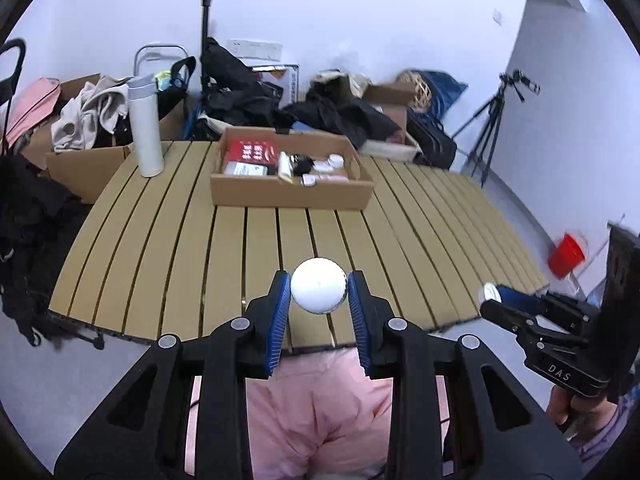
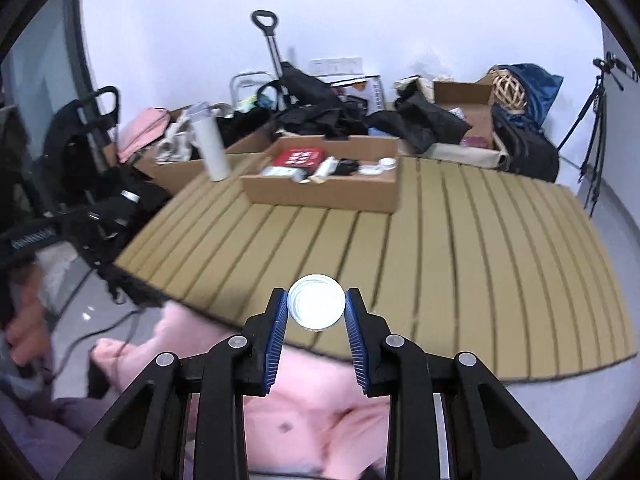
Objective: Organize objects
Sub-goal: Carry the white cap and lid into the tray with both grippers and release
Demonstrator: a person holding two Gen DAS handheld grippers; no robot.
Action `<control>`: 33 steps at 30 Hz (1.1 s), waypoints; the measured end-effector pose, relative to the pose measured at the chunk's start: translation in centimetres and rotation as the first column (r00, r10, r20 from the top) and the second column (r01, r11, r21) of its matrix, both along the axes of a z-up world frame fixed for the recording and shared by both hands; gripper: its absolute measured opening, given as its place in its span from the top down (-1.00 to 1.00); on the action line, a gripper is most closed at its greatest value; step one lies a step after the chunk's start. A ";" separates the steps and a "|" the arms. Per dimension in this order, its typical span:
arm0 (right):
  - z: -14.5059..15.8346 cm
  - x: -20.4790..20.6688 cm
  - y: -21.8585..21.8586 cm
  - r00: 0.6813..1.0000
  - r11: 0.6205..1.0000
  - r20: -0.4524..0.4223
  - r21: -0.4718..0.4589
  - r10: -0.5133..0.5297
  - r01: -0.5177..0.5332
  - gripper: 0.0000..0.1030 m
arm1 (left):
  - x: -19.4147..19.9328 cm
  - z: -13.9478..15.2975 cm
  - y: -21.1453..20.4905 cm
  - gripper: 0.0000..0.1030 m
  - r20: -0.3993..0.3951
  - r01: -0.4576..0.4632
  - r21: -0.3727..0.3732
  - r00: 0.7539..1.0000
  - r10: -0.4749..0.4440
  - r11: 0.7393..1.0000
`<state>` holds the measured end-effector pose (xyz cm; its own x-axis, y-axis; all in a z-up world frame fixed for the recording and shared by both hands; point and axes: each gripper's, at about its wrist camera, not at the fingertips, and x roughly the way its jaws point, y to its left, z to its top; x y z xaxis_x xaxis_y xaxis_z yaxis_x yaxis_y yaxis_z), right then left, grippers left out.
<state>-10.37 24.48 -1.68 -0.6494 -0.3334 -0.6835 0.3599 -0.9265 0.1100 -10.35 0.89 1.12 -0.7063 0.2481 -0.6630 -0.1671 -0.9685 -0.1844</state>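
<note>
- Left wrist view, far left: a cardboard carton (image 1: 80, 168) of crumpled clothes stands on the floor beside the slatted table (image 1: 168, 248)
- A tall white flask (image 1: 145, 128) stands upright on the table's far left corner
- At the far middle of the table sits the shallow cardboard box (image 1: 292, 196), holding a red packet (image 1: 253, 151) on its left and small white jars (image 1: 330, 162) on its right
- Near the middle, the left gripper (image 1: 319, 294) has its blue pads pressed on either side of a white round jar (image 1: 319, 290), held above the table's near edge; pink fabric (image 1: 320, 408) shows below it
- At the right edge the right gripper (image 1: 494, 300) comes in from the side, a hand (image 1: 576, 408) on its grip; something white shows at its tip
- A red cup (image 1: 566, 256) lies beyond the table's right side, and a tripod (image 1: 490, 128) stands far right by the wall
- Right wrist view, left: the same flask (image 2: 210, 144) stands just left of the cardboard box (image 2: 324, 194)
- Middle, near: the right gripper (image 2: 317, 308) is clamped on a white lid (image 2: 317, 307), its open hollow side facing the camera, over the near edge of the table (image 2: 480, 260)
- Both held pieces are well apart from the box, on the near side
</note>
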 end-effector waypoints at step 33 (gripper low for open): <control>-4.8 -44.4 -2.0 0.900 0.994 0.428 -0.029 -0.085 0.108 0.37 | -46.3 -12.3 7.2 0.48 0.569 -0.046 0.183 0.819 -0.068 0.982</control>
